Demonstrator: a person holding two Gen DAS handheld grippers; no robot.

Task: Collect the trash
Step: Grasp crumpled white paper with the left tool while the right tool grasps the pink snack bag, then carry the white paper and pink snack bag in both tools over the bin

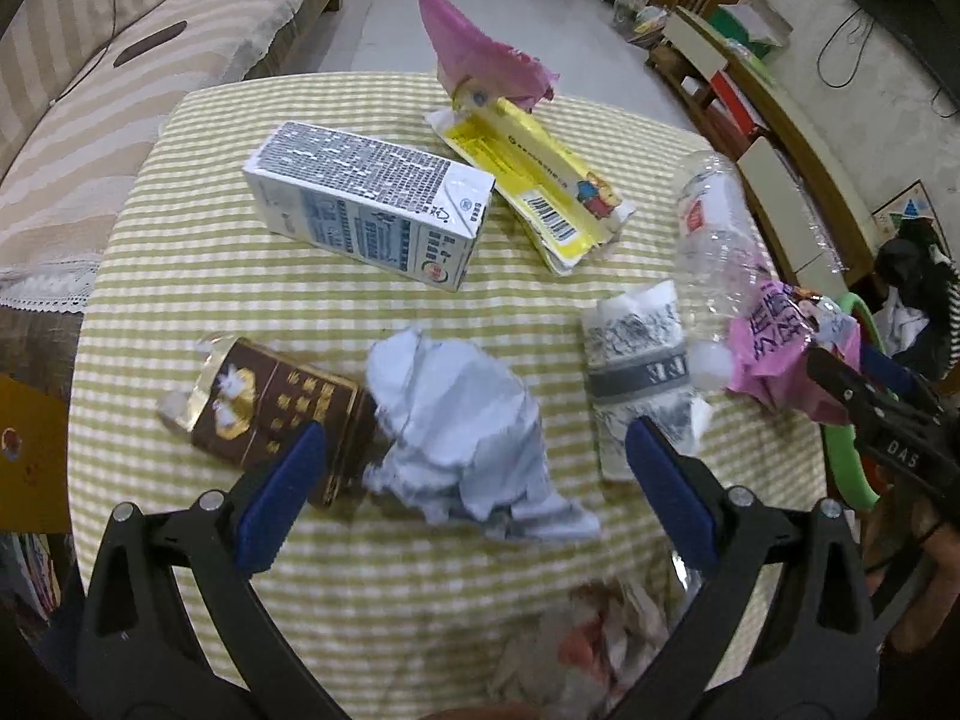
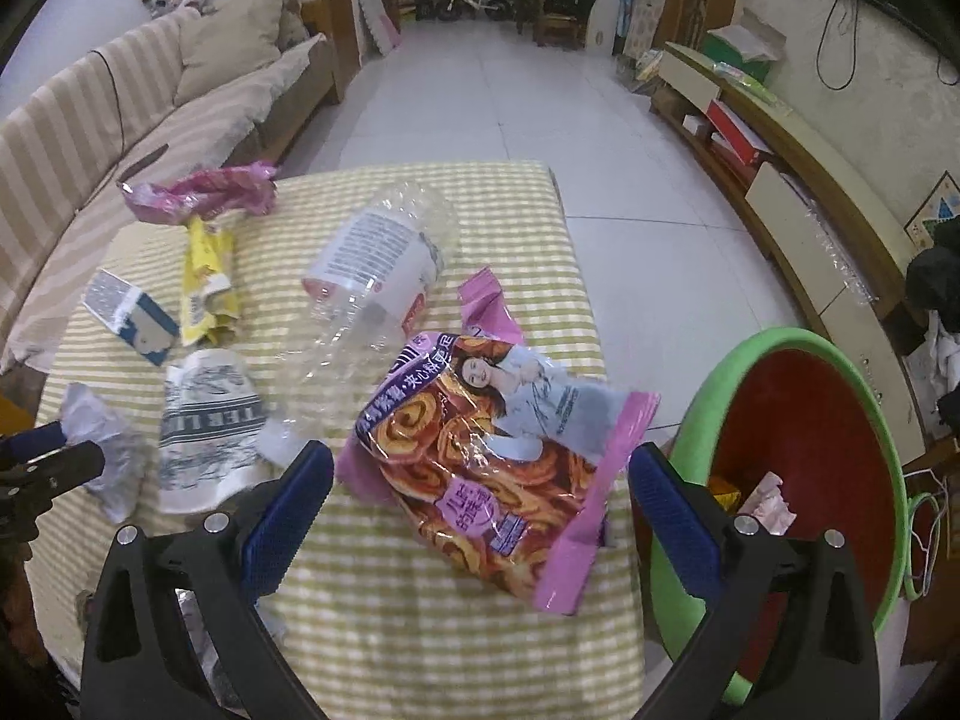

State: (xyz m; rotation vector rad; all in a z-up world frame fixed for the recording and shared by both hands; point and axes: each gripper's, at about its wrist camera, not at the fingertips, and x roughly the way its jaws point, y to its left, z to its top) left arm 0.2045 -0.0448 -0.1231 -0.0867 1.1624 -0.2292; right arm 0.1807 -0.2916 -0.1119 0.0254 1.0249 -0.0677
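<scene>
My left gripper [image 1: 477,495] is open above a table [image 1: 336,600] with a green-and-white striped cloth. A crumpled white paper ball [image 1: 462,420] lies between its blue pads [image 1: 282,498], and a brown box [image 1: 276,408] lies just left of the ball. My right gripper [image 2: 480,516] is also open, its fingers either side of a pink snack bag [image 2: 498,450] at the table's right edge. To the right of that bag stands a green bin [image 2: 870,408] with a red inside and some trash in it. The left view shows the same bag [image 1: 780,348] and the right gripper [image 1: 870,414].
More trash lies farther out: a white milk carton [image 1: 366,204], a yellow packet [image 1: 534,180], a pink wrapper [image 1: 480,54], a crushed clear bottle [image 2: 372,264] and a flattened paper cup [image 2: 204,426]. A sofa [image 2: 150,102] runs along the left, a low cabinet [image 2: 810,180] along the right.
</scene>
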